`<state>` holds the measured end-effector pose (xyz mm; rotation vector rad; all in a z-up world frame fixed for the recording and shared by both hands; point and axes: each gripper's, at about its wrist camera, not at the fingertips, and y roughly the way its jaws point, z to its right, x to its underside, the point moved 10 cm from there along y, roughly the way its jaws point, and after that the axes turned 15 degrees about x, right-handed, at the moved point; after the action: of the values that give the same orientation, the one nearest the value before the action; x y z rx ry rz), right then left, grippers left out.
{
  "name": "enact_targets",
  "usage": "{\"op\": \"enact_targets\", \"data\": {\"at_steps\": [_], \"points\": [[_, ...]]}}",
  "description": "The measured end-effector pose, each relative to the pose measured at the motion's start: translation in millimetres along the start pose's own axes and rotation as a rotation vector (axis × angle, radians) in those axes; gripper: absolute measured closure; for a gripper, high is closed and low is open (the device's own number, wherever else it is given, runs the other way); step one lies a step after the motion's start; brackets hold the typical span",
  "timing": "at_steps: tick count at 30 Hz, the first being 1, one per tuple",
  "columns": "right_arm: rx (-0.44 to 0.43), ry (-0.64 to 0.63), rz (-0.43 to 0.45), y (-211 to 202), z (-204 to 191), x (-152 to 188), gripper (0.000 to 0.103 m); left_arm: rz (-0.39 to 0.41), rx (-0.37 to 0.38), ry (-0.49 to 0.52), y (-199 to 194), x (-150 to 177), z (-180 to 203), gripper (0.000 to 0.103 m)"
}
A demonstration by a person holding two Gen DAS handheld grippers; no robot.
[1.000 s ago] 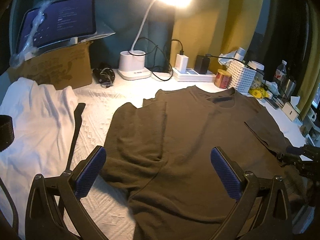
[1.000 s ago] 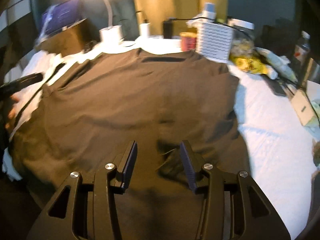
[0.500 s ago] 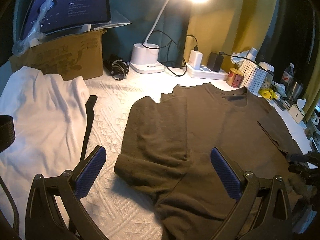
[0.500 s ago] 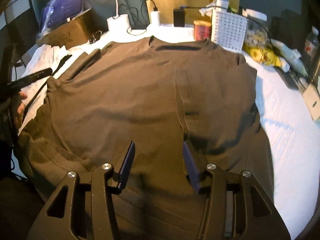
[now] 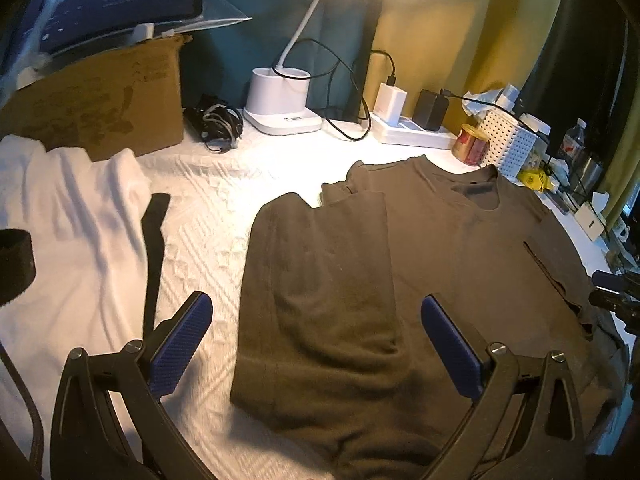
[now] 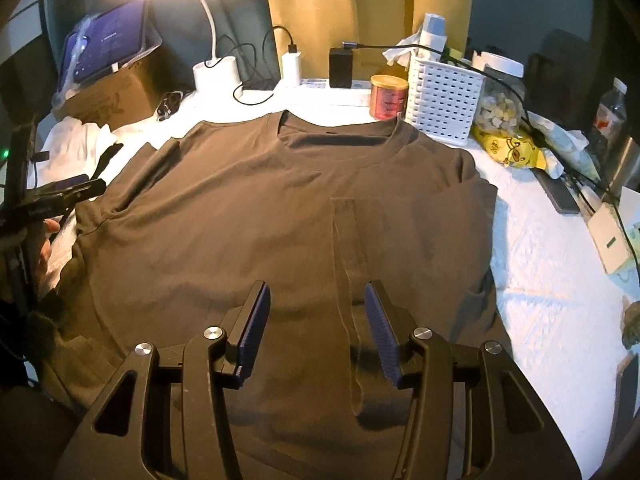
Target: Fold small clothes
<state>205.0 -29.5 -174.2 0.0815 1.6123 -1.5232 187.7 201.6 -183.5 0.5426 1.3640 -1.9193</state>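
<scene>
Our brown tee (image 6: 256,216) lies flat on the table (image 6: 532,280) with both side flaps folded in, left gripper (image 5: 316,344) and right gripper (image 6: 316,328) fingers spread and empty above it, so a sloppy hem grab could probably drag those flaps back open.

Brown T-shirt (image 6: 260,216) — white textured bedspread (image 5: 208,200) — blue gripper pads (image 5: 180,344).

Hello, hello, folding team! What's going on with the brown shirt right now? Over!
Both grippers open, left, right, holding nothing. Brown shirt flat on the table, both sides folded in. White cloth lies beside it, apart.
</scene>
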Motion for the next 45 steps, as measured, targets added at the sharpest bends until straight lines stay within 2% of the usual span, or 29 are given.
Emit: {"op": "enact_targets", "data": {"at_steps": [3,8,10,12,14,15,16,19,21,25,30,36,40,45], "points": [[0.0,-0.004,-0.007,5,-7,-5,0.051,-0.023,0.003,0.01,10,-1,-4,0.001],[0.001,-0.018,-0.003,9,-13,-17,0.051,-0.052,0.056,0.002,22,-2,-7,0.002],[0.001,-0.015,0.0,11,-13,-19,0.051,-0.075,0.091,-0.019,27,0,-7,0.014],[-0.001,-0.002,-0.004,13,-13,-20,0.051,-0.072,0.105,-0.021,27,0,-7,0.018],[0.0,0.004,-0.013,15,-13,-19,0.051,-0.075,0.11,-0.012,27,-1,-7,0.027],[-0.002,0.005,-0.013,15,-14,-19,0.051,-0.074,0.111,-0.011,26,-1,-7,0.035],[-0.006,0.007,-0.012,15,-14,-19,0.051,-0.073,0.11,-0.007,25,-2,-7,0.054],[-0.029,0.012,-0.003,12,-15,-17,0.051,-0.088,0.097,0.003,27,-1,-9,0.09],[-0.038,0.022,0.004,10,-11,-15,0.051,-0.098,0.095,0.015,26,1,-8,0.102],[-0.04,0.049,0.009,9,2,-11,0.051,-0.065,0.044,0.031,18,-2,-11,0.102],[-0.044,0.087,0.024,5,23,-8,0.051,-0.004,-0.034,-0.001,-2,-7,-22,0.102],[-0.067,0.106,0.027,4,40,-1,0.051,0.02,-0.088,0.014,-14,-9,-9,0.102],[-0.078,0.122,0.04,2,51,4,0.051,0.051,-0.092,0.047,-22,-20,13,0.102],[-0.08,0.166,0.058,-2,71,13,0.051,0.054,-0.06,0.12,-15,-33,52,0.102]]}}
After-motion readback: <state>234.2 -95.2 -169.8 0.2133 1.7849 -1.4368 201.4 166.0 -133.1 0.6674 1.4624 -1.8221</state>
